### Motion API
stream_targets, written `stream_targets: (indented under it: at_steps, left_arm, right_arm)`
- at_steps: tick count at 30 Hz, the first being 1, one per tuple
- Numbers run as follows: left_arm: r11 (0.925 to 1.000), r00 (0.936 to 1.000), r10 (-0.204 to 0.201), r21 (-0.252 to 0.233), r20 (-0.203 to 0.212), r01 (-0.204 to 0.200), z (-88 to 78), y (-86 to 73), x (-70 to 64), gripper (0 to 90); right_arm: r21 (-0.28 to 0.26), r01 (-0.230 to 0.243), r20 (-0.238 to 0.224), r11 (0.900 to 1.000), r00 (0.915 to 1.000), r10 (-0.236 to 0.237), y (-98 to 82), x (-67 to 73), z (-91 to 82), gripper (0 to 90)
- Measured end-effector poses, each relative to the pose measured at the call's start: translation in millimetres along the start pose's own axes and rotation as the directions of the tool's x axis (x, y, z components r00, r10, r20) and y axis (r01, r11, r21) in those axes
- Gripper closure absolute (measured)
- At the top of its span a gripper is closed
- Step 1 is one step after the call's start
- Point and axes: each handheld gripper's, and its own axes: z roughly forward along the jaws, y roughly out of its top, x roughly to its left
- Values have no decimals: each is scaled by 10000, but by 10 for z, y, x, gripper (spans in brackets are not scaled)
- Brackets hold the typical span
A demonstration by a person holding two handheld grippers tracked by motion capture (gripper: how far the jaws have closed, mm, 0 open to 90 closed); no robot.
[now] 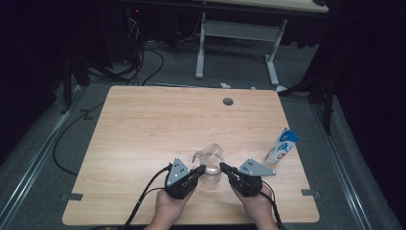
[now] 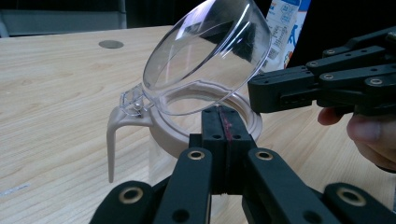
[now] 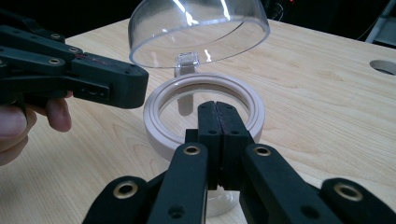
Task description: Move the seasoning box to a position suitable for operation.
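A clear jug (image 1: 210, 165) stands upright near the front edge of the wooden table (image 1: 143, 134), between the two grippers. Its body is see-through and smooth, topped by a thick, matte, pale beige ring (image 3: 161, 100) that forms the round mouth. From the ring a slim beige handle (image 2: 112, 140) of the same material curves down one side. A glossy, transparent dome lid (image 2: 210, 51) is hinged to the ring by a small clear clip above the handle and stands tipped up and open, catching bright reflections.

Just left of the jug, the left gripper (image 1: 201, 169) has its black jaws pressed together on nothing, the tips close to the ring. Just right of the jug, the right gripper (image 1: 223, 166) is likewise closed and empty, beside the rim.

Farther right of the jug, well apart, stands a blue-and-white carton (image 1: 281, 146). The table is light, wood-grained and flat.
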Motion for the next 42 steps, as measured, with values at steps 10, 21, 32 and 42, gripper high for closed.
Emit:
stream_targets:
  at_steps: [10,21,32,42]
  left_arm:
    - [9995,9996,-218,-253,-174,214,-24,28,44,900]
    - [9984,9983,-418,-403,-395,402,-55,31,121,900]
    - [9972,9961,-604,-488,-641,573,-94,22,200,900]
    - [9991,9947,-356,203,-961,377,-181,-90,346,865]
  right_arm:
    - [-41,44,-18,10000,10000,-44,-10,-3,0,900]
    - [-70,55,36,10000,10000,-55,-17,7,-1,900]
    - [-83,101,44,9999,9999,-101,-19,8,-2,900]
    - [-99,97,-32,9999,9999,-98,-16,-2,1,900]
